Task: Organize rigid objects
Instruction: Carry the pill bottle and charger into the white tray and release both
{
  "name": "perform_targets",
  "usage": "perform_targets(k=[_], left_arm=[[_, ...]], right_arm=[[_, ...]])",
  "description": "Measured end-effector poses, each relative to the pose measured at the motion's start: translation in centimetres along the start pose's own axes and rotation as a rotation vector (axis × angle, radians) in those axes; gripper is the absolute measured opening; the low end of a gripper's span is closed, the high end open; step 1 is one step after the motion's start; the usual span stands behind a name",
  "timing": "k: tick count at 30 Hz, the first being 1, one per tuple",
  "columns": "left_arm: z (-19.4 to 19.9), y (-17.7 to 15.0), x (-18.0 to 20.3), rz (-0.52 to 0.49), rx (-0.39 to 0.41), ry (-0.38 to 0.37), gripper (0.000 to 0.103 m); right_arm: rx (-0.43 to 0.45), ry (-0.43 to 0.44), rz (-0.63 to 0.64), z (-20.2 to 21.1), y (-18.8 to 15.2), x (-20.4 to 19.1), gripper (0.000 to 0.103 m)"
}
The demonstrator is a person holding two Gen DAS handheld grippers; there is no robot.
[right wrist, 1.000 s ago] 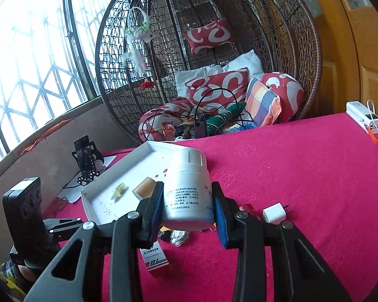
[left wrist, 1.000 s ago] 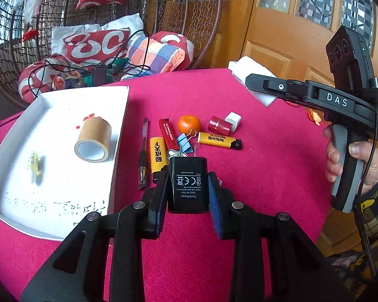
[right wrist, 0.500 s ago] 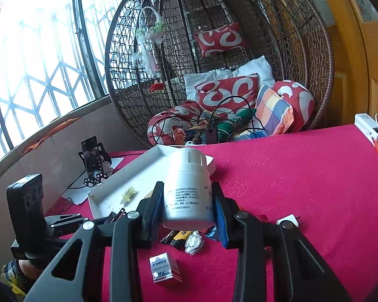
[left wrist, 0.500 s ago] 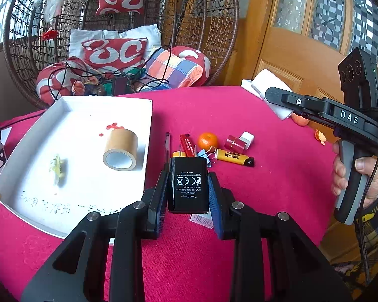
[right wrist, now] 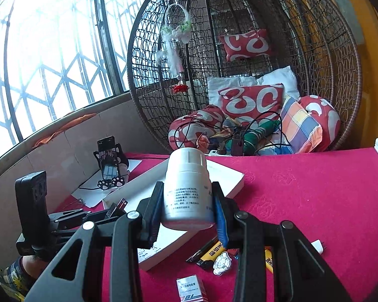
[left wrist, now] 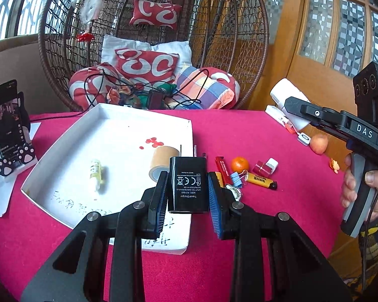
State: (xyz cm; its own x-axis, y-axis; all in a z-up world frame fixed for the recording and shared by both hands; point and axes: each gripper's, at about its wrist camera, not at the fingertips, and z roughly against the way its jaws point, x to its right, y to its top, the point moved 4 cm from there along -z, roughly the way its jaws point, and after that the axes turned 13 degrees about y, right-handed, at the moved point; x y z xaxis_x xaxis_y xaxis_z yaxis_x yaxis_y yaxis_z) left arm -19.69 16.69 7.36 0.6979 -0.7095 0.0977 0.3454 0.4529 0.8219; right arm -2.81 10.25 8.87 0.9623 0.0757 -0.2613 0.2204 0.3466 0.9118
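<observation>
Left hand-held gripper (left wrist: 188,192) grasps one black charger (left wrist: 188,183); right hand-held gripper (right wrist: 188,209) grasps one white bottle (right wrist: 186,191); one white tray (left wrist: 70,148) below

The tabletop (left wrist: 252,125) wears a magenta cloth, matt, with a faint raised flower pattern. The white tray (left wrist: 75,146) looks like smooth matt card or paper board. The black charger (left wrist: 188,183) is semi-gloss plastic with two bare metal prongs. The white bottle (right wrist: 186,196) is smooth, slightly shiny plastic with a paper-like printed label. The fingers (left wrist: 161,198) are matt black plastic with ribbed blue pads. The tape roll (left wrist: 161,161) is dull brown paper. The hanging chair (right wrist: 315,63) is rough woven wicker, and the far door (left wrist: 315,80) glossy varnished wood.
</observation>
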Motion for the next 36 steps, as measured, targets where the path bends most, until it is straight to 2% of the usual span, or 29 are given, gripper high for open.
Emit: perform_targets(k=[7,20,27,31,36], left_arm=[[0.0,-0.1,-2.7,0.055,0.002,0.057,0.029],[-0.5,-0.2,-4.1,0.072,-0.005,0.087,0.029],[-1.7,2.5,-6.8,0.085,0.012,0.161,0.029],[-1.5,4.6,-7.6,0.069,0.063,0.222,0.029],[-2.3,7.4,-7.9,0.052,0.109,0.263,0.029]], right_arm=[[-0.020,0.023,0.020,-1.4,0.3,-1.2,0.036],[-0.061,0.044,0.020,-4.3,0.7,-1.8,0.036],[-0.060,0.051,0.012,-5.9,1.5,-2.2,0.036],[-0.059,0.057,-0.024,-7.1,1.9,-2.0,0.036],[-0.082,0.048,-0.023,-9.2,1.6,-2.1,0.036]])
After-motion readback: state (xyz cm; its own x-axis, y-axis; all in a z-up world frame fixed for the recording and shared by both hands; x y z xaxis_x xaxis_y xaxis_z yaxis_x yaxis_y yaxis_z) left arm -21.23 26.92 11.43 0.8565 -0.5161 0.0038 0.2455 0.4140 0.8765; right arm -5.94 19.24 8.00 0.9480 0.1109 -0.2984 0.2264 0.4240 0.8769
